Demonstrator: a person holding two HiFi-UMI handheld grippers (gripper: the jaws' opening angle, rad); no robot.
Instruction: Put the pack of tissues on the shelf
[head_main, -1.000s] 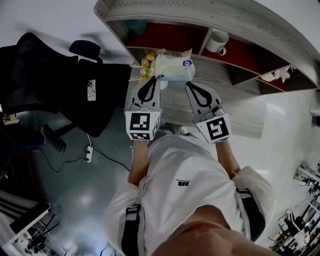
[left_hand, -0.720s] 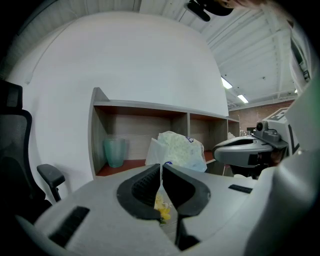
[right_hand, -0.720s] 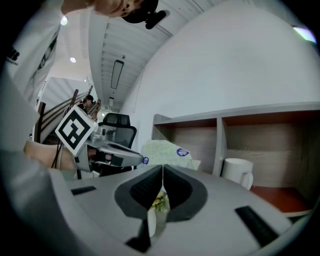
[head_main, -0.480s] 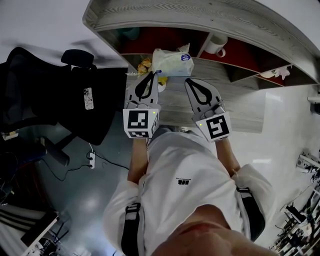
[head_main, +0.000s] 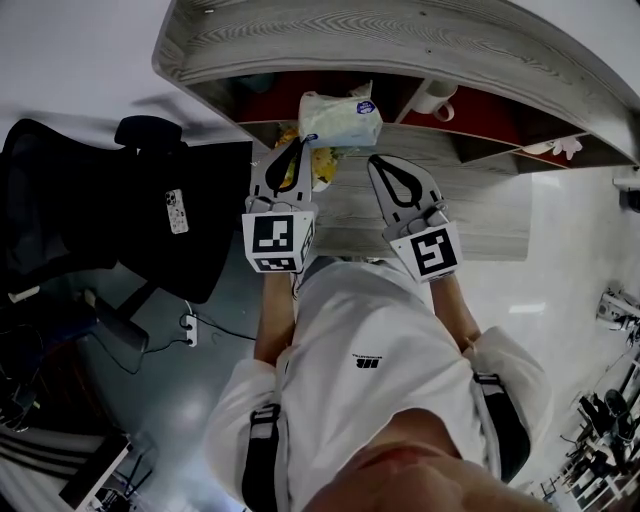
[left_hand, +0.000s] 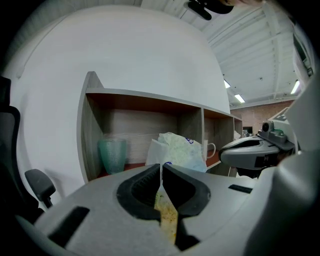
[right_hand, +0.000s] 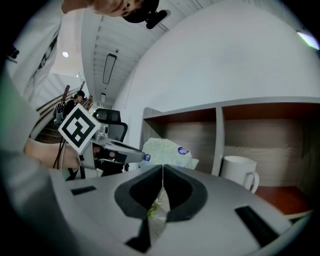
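- left claw (head_main: 299, 146) is closed on a thin edge of the tissue pack (head_main: 340, 118); its tips are pressed together with white wrapper caught between them.
- the pack is held up at the mouth of the shelf's (head_main: 400, 40) left compartment, close to the divider. no view shows whether its underside touches the red shelf floor.
- in the left gripper view the pack (left_hand: 182, 149) bulges just past the claw (left_hand: 161, 168), with the shelf's side wall (left_hand: 89, 130) to the left.
- a teal glass (left_hand: 112, 155) stands upright in the left compartment, to the left of the pack and apart from it.
- right claw (head_main: 379, 160) is closed with nothing in it and hangs just right of the left one, below the pack and not touching it.
- in the right gripper view its tips (right_hand: 163, 167) meet, the pack (right_hand: 162, 149) sits ahead, and the left claw's tip is at the pack's left edge.
- a white mug (right_hand: 240, 172) stands upright in the next compartment, right of the divider, handle to the right.
- yellow flowers (head_main: 320, 166) lie under the left claw on the grey worktop (head_main: 470, 215).
- a black chair (head_main: 60, 200) stands to the left, well apart, with a phone (head_main: 177, 212) on a black surface beside it.
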